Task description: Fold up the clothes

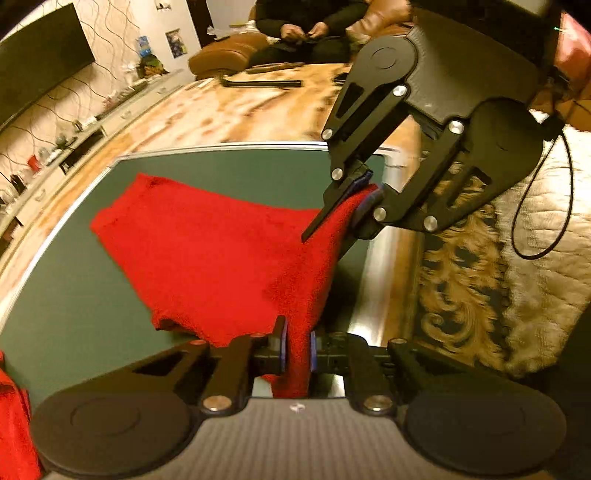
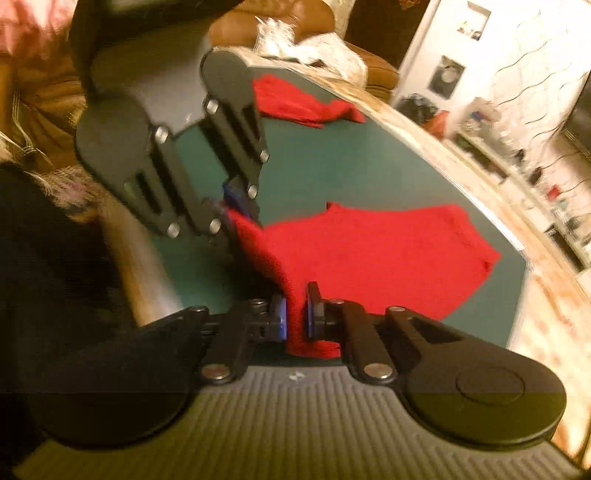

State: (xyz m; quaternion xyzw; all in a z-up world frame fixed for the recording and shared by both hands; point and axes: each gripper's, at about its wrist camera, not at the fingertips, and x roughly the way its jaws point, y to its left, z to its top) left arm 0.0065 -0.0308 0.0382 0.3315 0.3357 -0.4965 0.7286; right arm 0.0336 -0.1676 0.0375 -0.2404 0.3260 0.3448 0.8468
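A red knitted garment (image 1: 207, 251) lies spread on the green table top (image 1: 74, 295), with its near edge lifted into two peaks. My left gripper (image 1: 297, 350) is shut on one peak of the red fabric, which hangs between its blue pads. My right gripper (image 1: 364, 195) is shut on the other peak, up and to the right. In the right wrist view, the right gripper (image 2: 295, 317) pinches the red garment (image 2: 388, 254), and the left gripper (image 2: 231, 206) holds the cloth's edge to the upper left.
A second red cloth (image 2: 295, 99) lies crumpled at the table's far side, also showing as the red cloth (image 1: 14, 406) at the frame's edge. A person (image 1: 306, 33) sits on a brown sofa beyond the table. A patterned rug (image 1: 461, 277) lies to the right, a cluttered shelf (image 1: 55, 155) to the left.
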